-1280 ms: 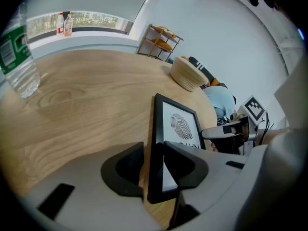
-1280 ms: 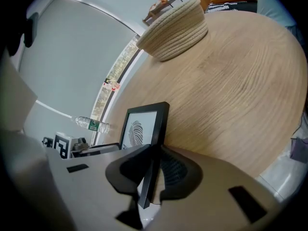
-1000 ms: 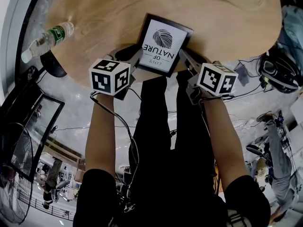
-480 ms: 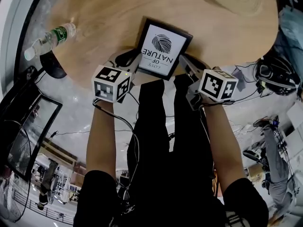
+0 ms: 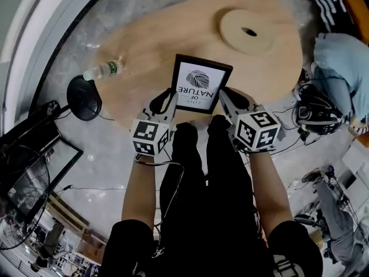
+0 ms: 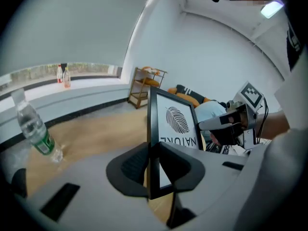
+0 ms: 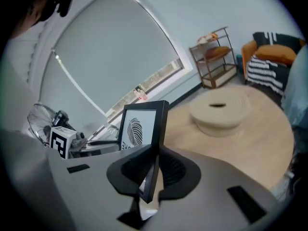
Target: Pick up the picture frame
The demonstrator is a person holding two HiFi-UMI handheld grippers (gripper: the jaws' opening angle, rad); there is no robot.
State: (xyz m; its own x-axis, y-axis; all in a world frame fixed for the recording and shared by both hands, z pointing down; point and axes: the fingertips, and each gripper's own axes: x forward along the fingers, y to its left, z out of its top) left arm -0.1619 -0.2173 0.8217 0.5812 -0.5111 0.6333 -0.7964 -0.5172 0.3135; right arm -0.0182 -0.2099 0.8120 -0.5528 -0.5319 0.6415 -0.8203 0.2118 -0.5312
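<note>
**Picture frame held in the air by both grippers, over the table**

The left gripper (image 6: pixel 153 170) is clamped on the left side of the picture frame (image 5: pixel 201 83), low down near the corner. Its jaws are narrow, with the pads pressed on front and back. The right gripper (image 7: pixel 153 171) grips the right side the same way. Its jaws have just been closing and now pinch the frame edge between them.

The frame is black, with a white print showing a leaf drawing and the word NATURE, which reads upside down in the head view. It stands roughly upright above the near edge of the wooden table (image 5: pixel 144 51), clear of the top.

On the table, a plastic bottle (image 5: pixel 104 70) with a green label is off to the left, well apart from the frame. A round wooden disc (image 5: pixel 248 32) with a dark slot lies beyond the frame to the right. A black round object (image 5: pixel 84 97) sits just beside the table's left edge.
</note>
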